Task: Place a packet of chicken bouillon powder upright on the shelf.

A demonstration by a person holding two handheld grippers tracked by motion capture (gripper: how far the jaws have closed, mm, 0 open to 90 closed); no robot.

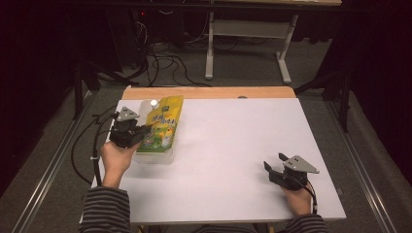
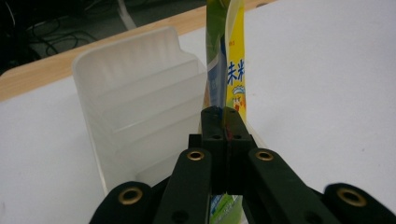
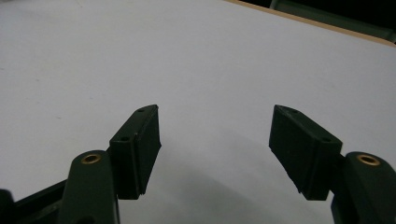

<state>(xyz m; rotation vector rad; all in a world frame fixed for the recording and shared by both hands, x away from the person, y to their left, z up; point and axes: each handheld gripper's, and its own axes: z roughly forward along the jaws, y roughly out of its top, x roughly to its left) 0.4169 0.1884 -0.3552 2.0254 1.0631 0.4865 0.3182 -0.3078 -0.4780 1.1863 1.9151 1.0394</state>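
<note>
Jaws of the left gripper were pressed together on the thin edge of one yellow-green pouch, which stood upright between them just right of one translucent plastic container at the far left of the white tabletop. The right gripper sat near the tabletop's near right corner, well apart from both, its jaws spread wide over bare surface.

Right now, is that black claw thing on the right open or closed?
Open. The right gripper has its two jaws spread wide apart, with bare white table showing between them and nothing held.
</note>
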